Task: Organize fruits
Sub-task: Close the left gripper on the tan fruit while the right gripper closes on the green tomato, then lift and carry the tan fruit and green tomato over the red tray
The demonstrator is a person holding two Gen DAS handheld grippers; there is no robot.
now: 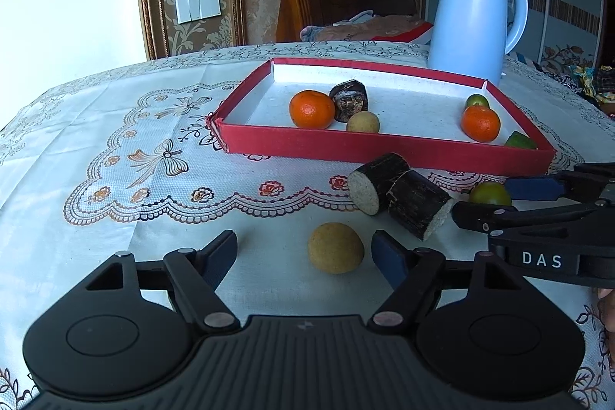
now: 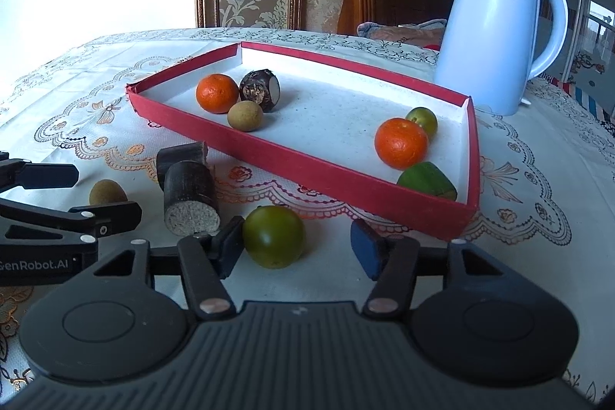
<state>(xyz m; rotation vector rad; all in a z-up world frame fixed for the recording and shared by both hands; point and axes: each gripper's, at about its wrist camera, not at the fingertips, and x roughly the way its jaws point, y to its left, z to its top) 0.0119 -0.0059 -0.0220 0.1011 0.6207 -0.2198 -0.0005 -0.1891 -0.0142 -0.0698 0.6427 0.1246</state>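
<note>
The green fruit (image 2: 273, 236) is seen between the open right tool (image 2: 298, 248), touching only one pad; nothing is held.

On a lace tablecloth (image 1: 115, 148), a tan round fruit (image 1: 335, 248) is seen between the spread fingers of the left gripper (image 1: 305, 254), untouched by either pad. Two dark cane pieces (image 1: 399, 195) lie just beyond. A green fruit (image 1: 490, 193) is bracketed by the right gripper (image 1: 488, 196). Oranges are held in the red tray (image 1: 384, 146) before a blue kettle (image 1: 474, 14).
</note>
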